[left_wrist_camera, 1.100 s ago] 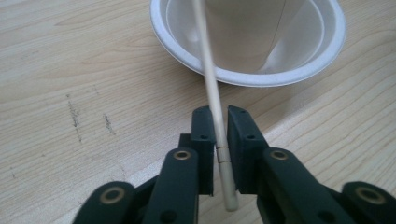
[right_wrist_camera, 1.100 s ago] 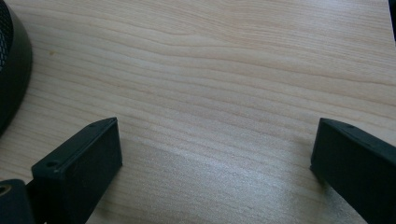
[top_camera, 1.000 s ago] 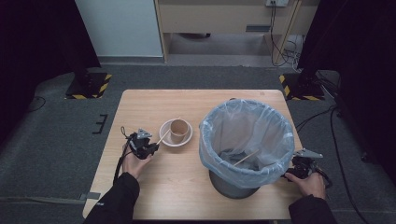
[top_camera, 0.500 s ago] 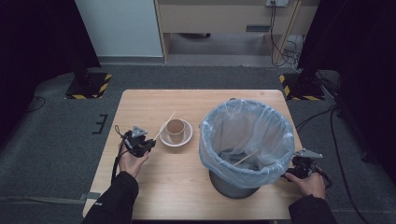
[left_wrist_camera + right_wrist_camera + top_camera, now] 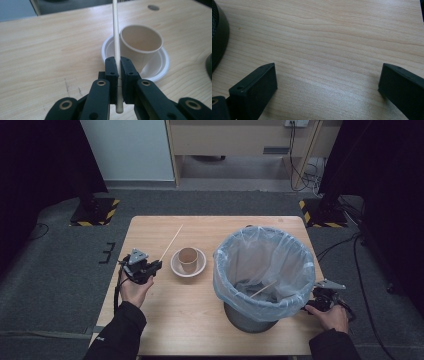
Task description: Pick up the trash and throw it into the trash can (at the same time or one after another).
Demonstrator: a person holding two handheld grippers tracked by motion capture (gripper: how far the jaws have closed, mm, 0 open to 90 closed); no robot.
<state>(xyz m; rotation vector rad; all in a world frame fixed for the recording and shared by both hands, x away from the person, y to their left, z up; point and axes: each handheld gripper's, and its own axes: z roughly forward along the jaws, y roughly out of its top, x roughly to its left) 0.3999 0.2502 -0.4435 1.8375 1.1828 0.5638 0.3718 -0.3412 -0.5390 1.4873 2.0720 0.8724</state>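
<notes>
Chopstick [image 5: 115, 37] — a single pale wooden one — is sitting clamped between the closed jaws of the left gripper [image 5: 156, 265], its blunt end poking out just below the pads and its long shaft running up and away over the table [image 5: 165, 320]. Gripping it near one end is leaving most of its length free, which probably suits tipping it into something. In the high view it is slanting from the gripper toward the far left of the tabletop, passing just beside the white saucer [image 5: 176, 265] on which a paper cup [image 5: 188, 259] is standing upright and empty.

The right gripper [image 5: 314, 305] is resting low at the table's right edge, jaws spread wide and holding nothing — seemingly parked beside the black mesh bin [image 5: 247, 320]. That bin is wearing a pale blue plastic liner [image 5: 235, 265], and another stick [image 5: 263, 289] is lying inside it, so the held one is likely headed there too.
</notes>
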